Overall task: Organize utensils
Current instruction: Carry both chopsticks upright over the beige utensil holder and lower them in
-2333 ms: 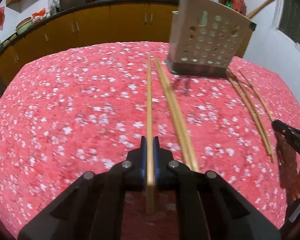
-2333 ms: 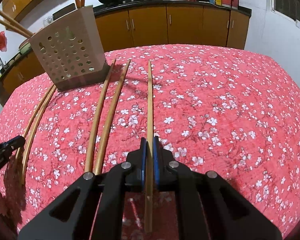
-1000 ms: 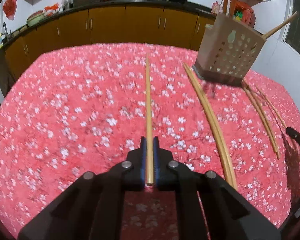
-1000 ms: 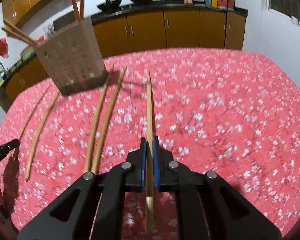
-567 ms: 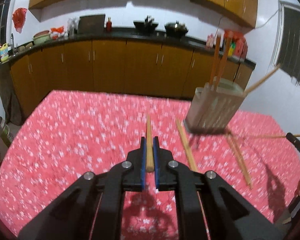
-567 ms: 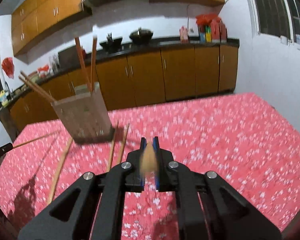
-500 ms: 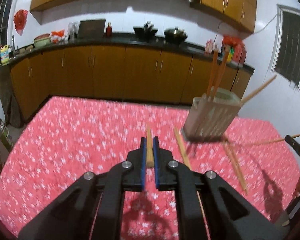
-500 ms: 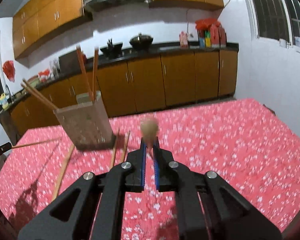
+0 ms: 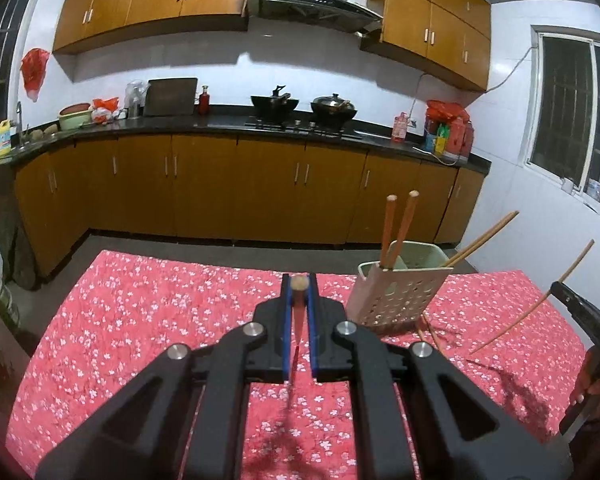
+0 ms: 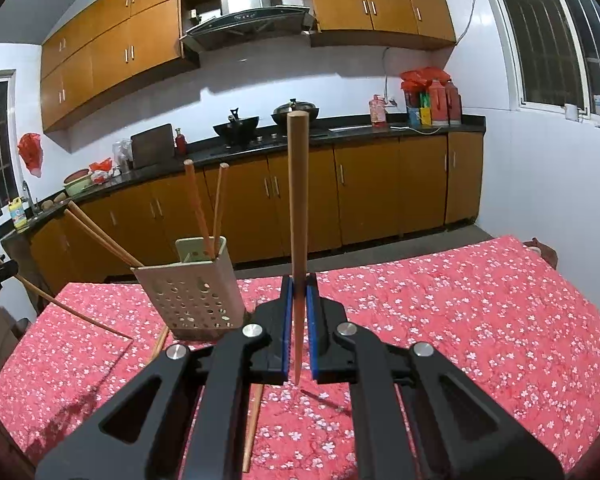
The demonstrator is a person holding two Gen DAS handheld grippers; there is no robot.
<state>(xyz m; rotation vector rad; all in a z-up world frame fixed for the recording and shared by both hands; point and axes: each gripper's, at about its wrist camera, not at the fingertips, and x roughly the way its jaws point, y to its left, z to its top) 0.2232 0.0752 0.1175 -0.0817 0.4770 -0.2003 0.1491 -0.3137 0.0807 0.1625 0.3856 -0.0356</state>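
Left wrist view: one long wooden chopstick (image 9: pixel 299 308) is pinched between the blue pads of the left tool (image 9: pixel 299 330), seen nearly end-on, its butt pointing at the camera's far side. The perforated beige plastic utensil holder (image 9: pixel 396 294) is seen standing just right of the tool on the table with the red floral cloth (image 9: pixel 148 320), four chopsticks already leaning in it. The right tool (image 9: pixel 580 308) is glimpsed at the right edge with a chopstick held slanted.

In the right wrist view, a second wooden chopstick (image 10: pixel 298 240) is gripped upright by the right tool (image 10: pixel 299 330), thick end up, tip hanging below the pads and clear of the cloth. The holder (image 10: pixel 192 292) is seen to its left; at least one loose chopstick (image 10: pixel 254 424) is left lying on the table below the tool.

Step judged: both sticks are lifted and carried, insertion not yet done. Next move calls for each stick to be brought over the holder's open top, tip lowered inside, and only then released; the standing sticks must be avoided so the light holder is not tipped.
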